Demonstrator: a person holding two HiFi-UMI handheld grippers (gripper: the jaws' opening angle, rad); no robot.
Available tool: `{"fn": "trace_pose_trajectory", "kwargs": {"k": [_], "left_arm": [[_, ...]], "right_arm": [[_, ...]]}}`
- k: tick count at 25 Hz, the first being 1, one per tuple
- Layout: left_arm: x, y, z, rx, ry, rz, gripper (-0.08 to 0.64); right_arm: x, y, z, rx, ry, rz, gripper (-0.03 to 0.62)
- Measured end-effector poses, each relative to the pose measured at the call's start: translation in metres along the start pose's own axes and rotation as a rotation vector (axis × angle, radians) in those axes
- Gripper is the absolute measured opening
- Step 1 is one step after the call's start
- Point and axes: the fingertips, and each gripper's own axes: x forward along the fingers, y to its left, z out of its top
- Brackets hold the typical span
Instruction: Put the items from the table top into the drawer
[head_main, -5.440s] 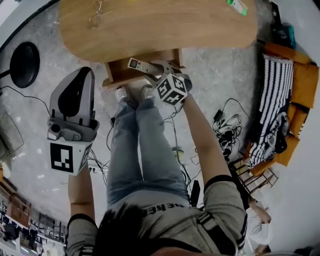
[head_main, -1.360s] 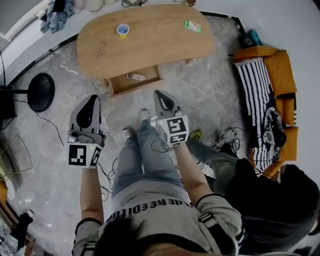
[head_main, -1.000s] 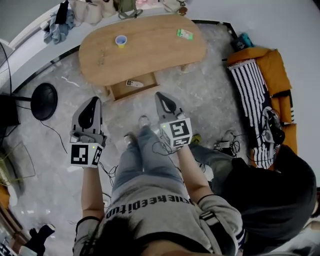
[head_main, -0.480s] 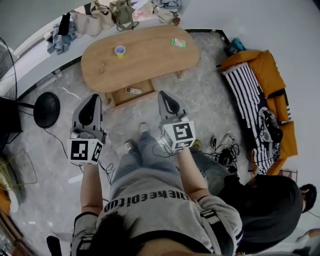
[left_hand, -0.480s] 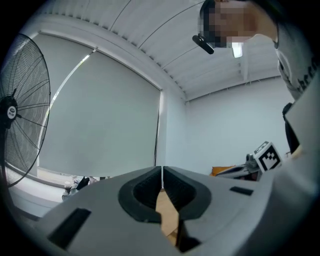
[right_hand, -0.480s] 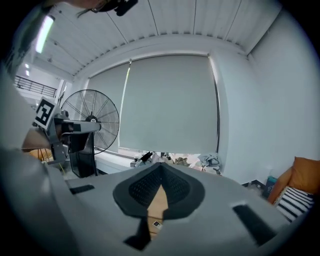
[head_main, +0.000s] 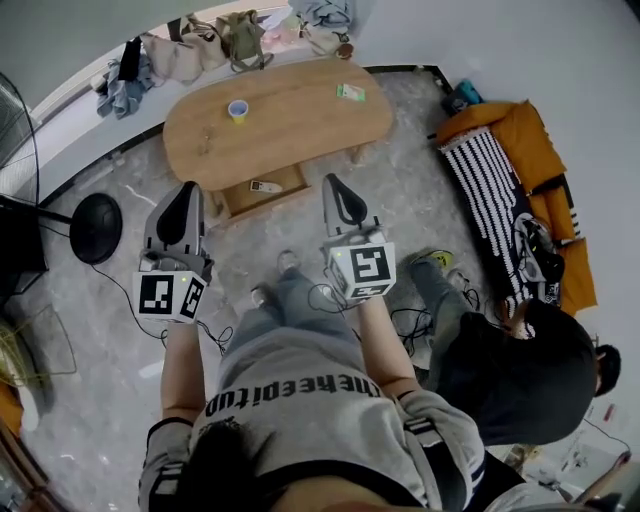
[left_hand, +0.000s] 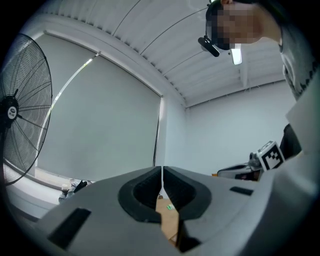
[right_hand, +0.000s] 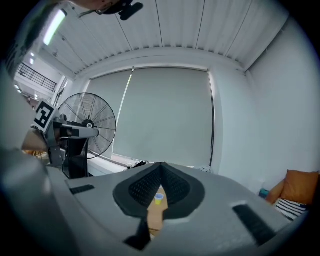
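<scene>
Standing well back from the low wooden table (head_main: 300, 125) rn, w/ both grippers held up in front and well apart from any of the stuff. The left gripper (head_main: 187, 192) has its jaws pressed together w/ nothing in them, and the right gripper (head_main: 337, 183) is the same, closed up and empty. What could go wrong imo: going in w/ the jaws closed like that would just shove the cup (head_main: 238, 108) over instead of gripping it, so they need to open first. It looks light, so too hard a squeeze prob crushes or pops it out. The green packet (head_main: 350, 92) lies flat near the far right edge, so a scrape at it could slide it off the far side. The drawer (head_main: 240, 198) sticks out open on the near side, easy to bump w/ a shin or knock shut on the approach. Cables (head_main: 410, 320) on the floor by the feet and a second person (head_main: 510, 370) crouched just to the right are trip/bump risks too. Count: 1 table, 1 drawer, 2 grippers. On the top there's 1 cup, 1 green packet and 1 small thin thing (head_main: 205, 140) at the left that I can't identify. That's 3 left to move, and 1 remote (head_main: 265, 186) is already in the drawer.
</scene>
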Motion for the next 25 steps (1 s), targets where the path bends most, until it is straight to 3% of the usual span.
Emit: {"fn": "trace_pose_trajectory", "kwargs": {"k": [10,25], "left_arm": [[-0.008,0.002,0.014,0.036,-0.032,0.011,0.012],[-0.01,0.008,0.03,0.037,-0.069,0.061,0.012]], "right_arm": [[-0.009,0.001,0.029,-0.015,-0.074,-0.061,0.003],[-0.005,-0.001,0.056,-0.013,-0.147,-0.059,0.003]]}}
